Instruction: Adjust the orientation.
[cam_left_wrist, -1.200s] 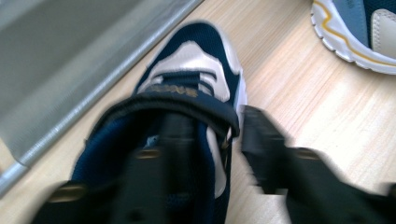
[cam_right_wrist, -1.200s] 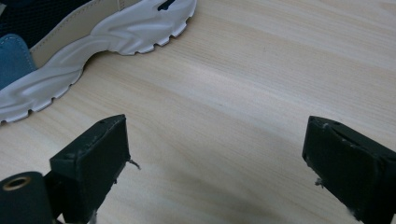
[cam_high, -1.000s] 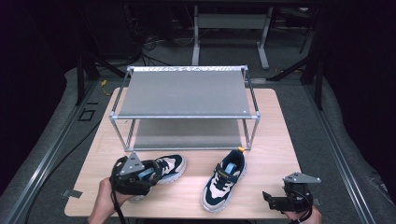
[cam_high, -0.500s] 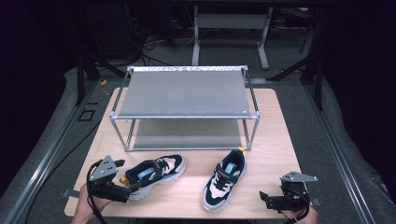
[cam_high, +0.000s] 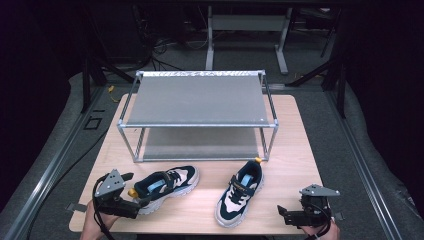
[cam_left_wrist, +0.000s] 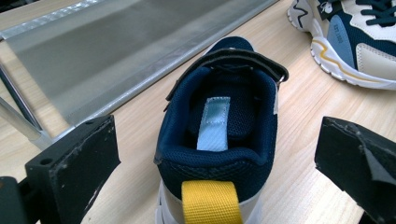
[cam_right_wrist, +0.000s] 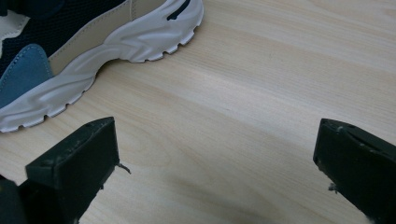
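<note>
Navy left shoe sits on the counter before the rack, released: left claw has backed off its heel, jaws just opened wide, touching nothing. Right claw gapes empty near right shoe. Both look placed

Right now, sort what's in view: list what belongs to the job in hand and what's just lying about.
In the job: left shoe, right shoe, shoe rack, left gripper, right gripper, both open.
Lying about: cables on the floor, metal stand behind the table.
</note>
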